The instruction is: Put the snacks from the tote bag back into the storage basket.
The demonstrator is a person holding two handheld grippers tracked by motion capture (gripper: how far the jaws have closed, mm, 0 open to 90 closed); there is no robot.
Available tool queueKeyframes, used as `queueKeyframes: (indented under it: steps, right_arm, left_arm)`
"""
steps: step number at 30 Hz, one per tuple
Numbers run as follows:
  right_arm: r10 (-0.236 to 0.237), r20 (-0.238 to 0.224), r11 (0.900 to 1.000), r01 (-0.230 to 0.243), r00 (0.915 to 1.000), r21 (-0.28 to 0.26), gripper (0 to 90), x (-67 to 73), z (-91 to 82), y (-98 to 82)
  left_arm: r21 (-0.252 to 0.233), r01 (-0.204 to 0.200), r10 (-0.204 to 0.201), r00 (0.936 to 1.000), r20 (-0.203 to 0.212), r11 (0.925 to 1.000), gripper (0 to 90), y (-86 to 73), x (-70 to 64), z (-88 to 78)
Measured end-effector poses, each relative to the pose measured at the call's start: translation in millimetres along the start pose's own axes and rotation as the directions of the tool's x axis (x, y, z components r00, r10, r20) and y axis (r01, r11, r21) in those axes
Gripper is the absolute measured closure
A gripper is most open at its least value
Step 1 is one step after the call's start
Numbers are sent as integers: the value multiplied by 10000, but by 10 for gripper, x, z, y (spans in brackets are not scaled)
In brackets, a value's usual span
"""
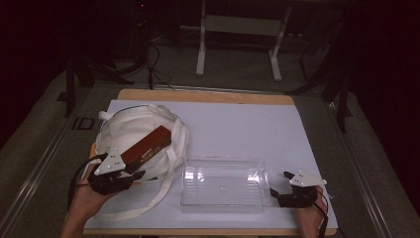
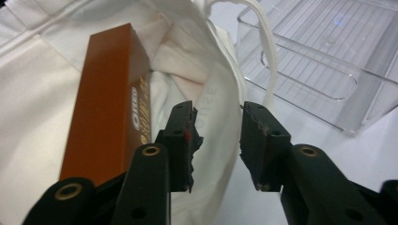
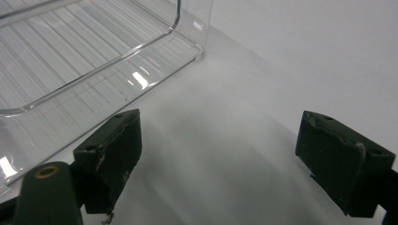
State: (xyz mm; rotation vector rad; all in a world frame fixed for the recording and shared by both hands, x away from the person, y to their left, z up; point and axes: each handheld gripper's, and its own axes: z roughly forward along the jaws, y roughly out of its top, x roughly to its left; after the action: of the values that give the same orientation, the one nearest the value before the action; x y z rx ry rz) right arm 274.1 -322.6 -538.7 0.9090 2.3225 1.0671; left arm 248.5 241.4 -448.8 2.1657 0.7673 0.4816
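The left gripper (image 2: pixel 217 140), a little open and empty, hovers beside the brown box (image 1: pixel 147 145) lying on the white bag (image 1: pixel 130 130), so it may pinch cloth, while the wide-open right gripper (image 1: pixel 286 184) waits near the tray (image 1: pixel 224 182)

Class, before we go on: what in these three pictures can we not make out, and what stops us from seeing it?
- Inside of the white bag: its folds hide it in the high view.
- Near end of the brown box: the left gripper covers it in the left gripper view.
- Box lettering: too small and blurred.
- Clear tray: cut off by the edges in the right gripper view.
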Motion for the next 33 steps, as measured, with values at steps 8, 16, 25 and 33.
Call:
queueKeyframes:
  steps: [8, 16, 25, 33]
  right_arm:
    - [26, -10, 10000, -26, 10000, 26, 148, 2, -1, 1]
    - [-12, -22, 10000, 12, 10000, 34, 148, 1, 1, 1]
    - [-17, -20, 10000, 17, 10000, 48, 148, 1, 0, 2]
    - [-3, -16, 10000, 3, 10000, 29, 148, 1, -1, 1]
  left_arm:
    - [318, 8, -8, 10000, -5, 9995, 576, 38, 94, 66]
    - [611, 159, -149, 9998, -157, 9980, 499, 48, 179, 106]
    - [933, 261, -228, 9991, -366, 9953, 452, 51, 249, 126]
    - [1205, 344, -270, 9977, -625, 9921, 421, 45, 323, 140]
